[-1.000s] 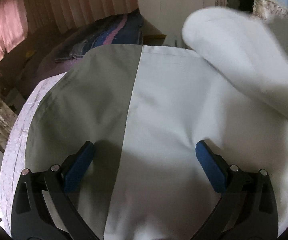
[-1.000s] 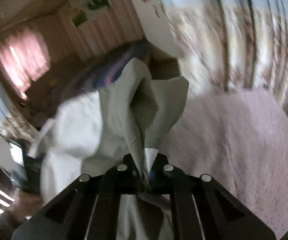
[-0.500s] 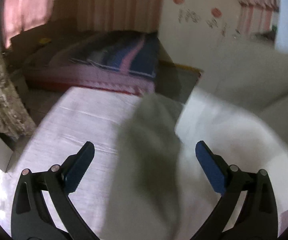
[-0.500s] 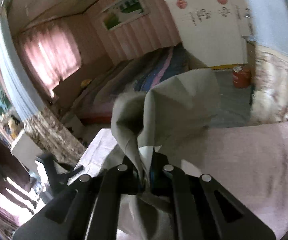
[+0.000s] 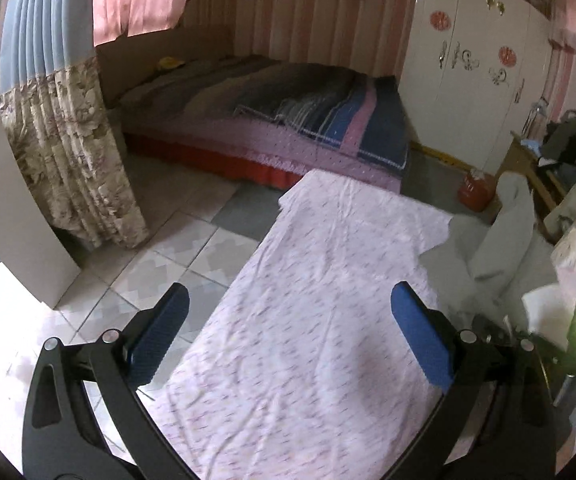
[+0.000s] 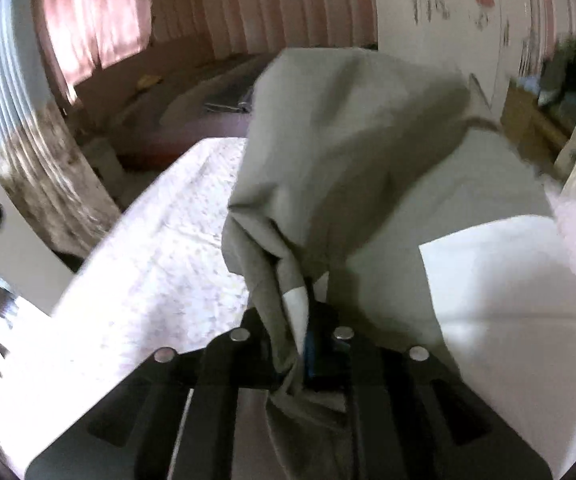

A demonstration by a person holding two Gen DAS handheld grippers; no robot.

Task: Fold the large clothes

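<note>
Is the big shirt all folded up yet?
Not yet. One fold looks started: the grey-and-white garment is bunched on the pink sheet. The right gripper, jaws just loosening, has cloth between them; the left gripper is open and empty. Flattening and more folds remain.

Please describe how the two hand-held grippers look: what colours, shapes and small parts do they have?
The left gripper has two black, angular, skeleton-like arms with slot cut-outs and round silver rivets; each finger carries a long blue textured pad. The right gripper has the same black frame and silver rivets, with a blue pad partly visible. No cables or sleeves show.
</note>
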